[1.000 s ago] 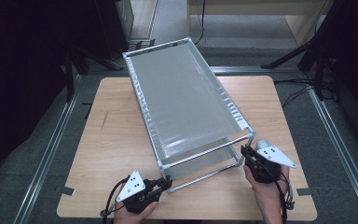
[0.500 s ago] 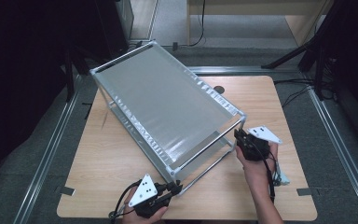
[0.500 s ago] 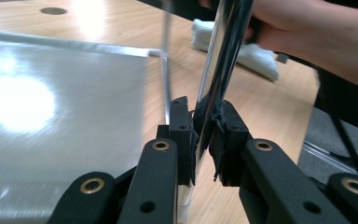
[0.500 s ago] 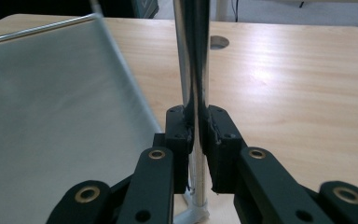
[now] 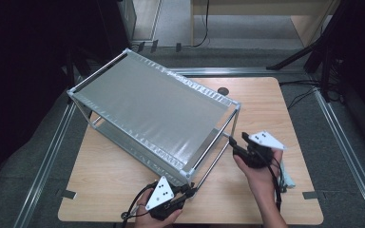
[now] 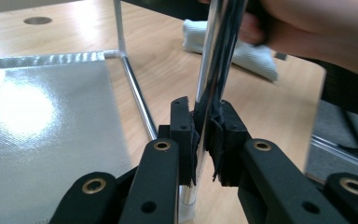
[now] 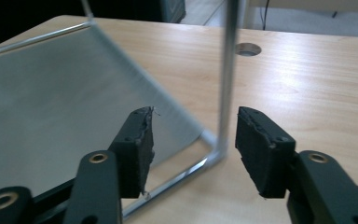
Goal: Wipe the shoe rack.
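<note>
In the high view the metal rack (image 5: 152, 114) sits skewed across the centre of the counter (image 5: 275, 109), with my left hand-held gripper (image 5: 186, 190) at its near corner, bottom centre. In the left gripper view its jaws pinch a chrome post (image 6: 214, 60) at frame centre. In the right gripper view my right hand-held gripper (image 7: 193, 140) is spread around another corner post (image 7: 227, 70).

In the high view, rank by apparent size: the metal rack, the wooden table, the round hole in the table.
1. Wooden table, though the rack hides much of it.
2. Metal rack, raised nearer the camera, so it looks larger than it is.
3. Round hole.
</note>
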